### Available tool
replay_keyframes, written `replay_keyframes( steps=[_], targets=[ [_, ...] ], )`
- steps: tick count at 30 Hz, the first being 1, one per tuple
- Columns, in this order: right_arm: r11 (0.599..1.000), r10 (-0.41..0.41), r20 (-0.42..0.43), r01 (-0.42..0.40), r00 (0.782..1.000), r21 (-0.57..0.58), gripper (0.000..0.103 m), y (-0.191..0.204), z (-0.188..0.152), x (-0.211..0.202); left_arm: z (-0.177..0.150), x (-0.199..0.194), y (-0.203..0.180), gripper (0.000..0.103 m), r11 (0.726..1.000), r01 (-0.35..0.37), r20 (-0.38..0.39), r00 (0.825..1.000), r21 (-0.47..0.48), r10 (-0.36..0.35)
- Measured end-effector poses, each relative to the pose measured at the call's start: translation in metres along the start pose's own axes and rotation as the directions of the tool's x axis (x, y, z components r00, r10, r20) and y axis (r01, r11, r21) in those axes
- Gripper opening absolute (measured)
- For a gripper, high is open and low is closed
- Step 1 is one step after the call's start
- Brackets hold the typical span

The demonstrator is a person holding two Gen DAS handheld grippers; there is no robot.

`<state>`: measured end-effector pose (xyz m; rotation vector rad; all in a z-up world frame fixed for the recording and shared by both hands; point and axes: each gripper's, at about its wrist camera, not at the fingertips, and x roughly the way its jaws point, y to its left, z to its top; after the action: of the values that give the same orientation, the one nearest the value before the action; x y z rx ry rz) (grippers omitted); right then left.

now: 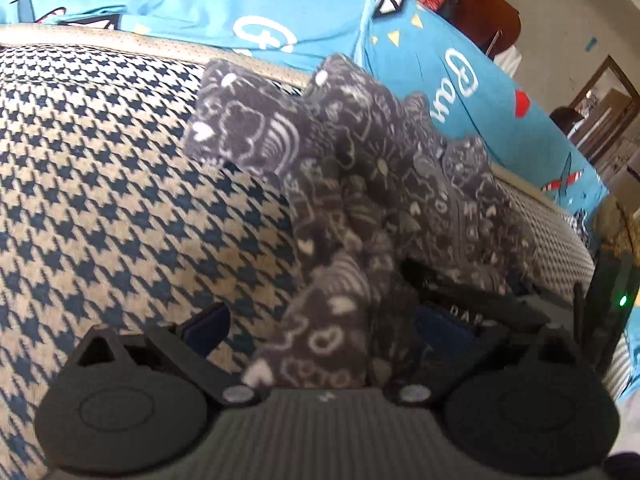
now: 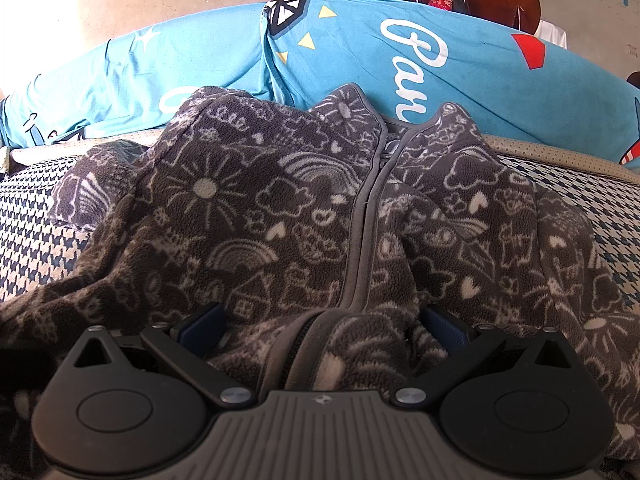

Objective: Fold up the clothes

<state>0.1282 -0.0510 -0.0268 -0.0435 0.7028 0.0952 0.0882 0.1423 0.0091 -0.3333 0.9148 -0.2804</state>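
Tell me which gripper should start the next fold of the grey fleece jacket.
Probably the right gripper: its open fingers straddle the hem by the zipper of the fleece jacket. The left gripper faces only a bunched strip.

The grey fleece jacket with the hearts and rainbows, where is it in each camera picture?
Left wrist view: the grey fleece jacket hangs bunched up in the middle, running from the upper centre down between the left tool's fingers.
Right wrist view: the jacket lies spread across the whole middle, zipper upright, its bottom edge between the right tool's fingers.
Shared landmark: the blue pillow with white writing behind it.
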Motion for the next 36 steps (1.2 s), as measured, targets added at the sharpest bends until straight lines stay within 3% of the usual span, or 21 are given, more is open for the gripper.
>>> replay_keyframes(
  steps=[1, 7, 9, 20, 26, 36],
  targets=[
    [1.000, 0.000, 0.000, 0.000, 1.000, 0.000, 0.103, 0.000, 0.000, 0.000, 0.003, 0.000, 0.003, 0.103, 1.000, 0.010, 0.004, 1.000, -0.021, -0.010],
    [1.000, -0.001, 0.000, 0.001, 1.000, 0.001, 0.103, 0.000, 0.000, 0.000, -0.002, -0.032, -0.007, 0.103, 0.992, -0.120, 0.149, 0.981, -0.048, 0.126],
    [1.000, -0.001, 0.000, 0.001, 1.000, 0.001, 0.103, 0.000, 0.000, 0.000, -0.005, -0.034, -0.013, 0.103, 0.983, -0.182, 0.144, 0.973, -0.003, 0.180],
    [1.000, 0.000, 0.000, 0.000, 1.000, 0.001, 0.103, 0.000, 0.000, 0.000, -0.018, -0.043, -0.020, 0.103, 0.969, -0.242, 0.122, 0.964, 0.045, 0.235],
    [1.000, 0.000, 0.000, 0.000, 1.000, 0.000, 0.103, 0.000, 0.000, 0.000, -0.026, -0.038, -0.035, 0.103, 0.948, -0.308, 0.157, 0.943, 0.079, 0.293],
    [1.000, 0.000, 0.000, 0.000, 1.000, 0.001, 0.103, 0.000, 0.000, 0.000, -0.025, -0.052, -0.052, 0.103, 0.921, -0.362, 0.209, 0.921, 0.142, 0.330]
  ],
)
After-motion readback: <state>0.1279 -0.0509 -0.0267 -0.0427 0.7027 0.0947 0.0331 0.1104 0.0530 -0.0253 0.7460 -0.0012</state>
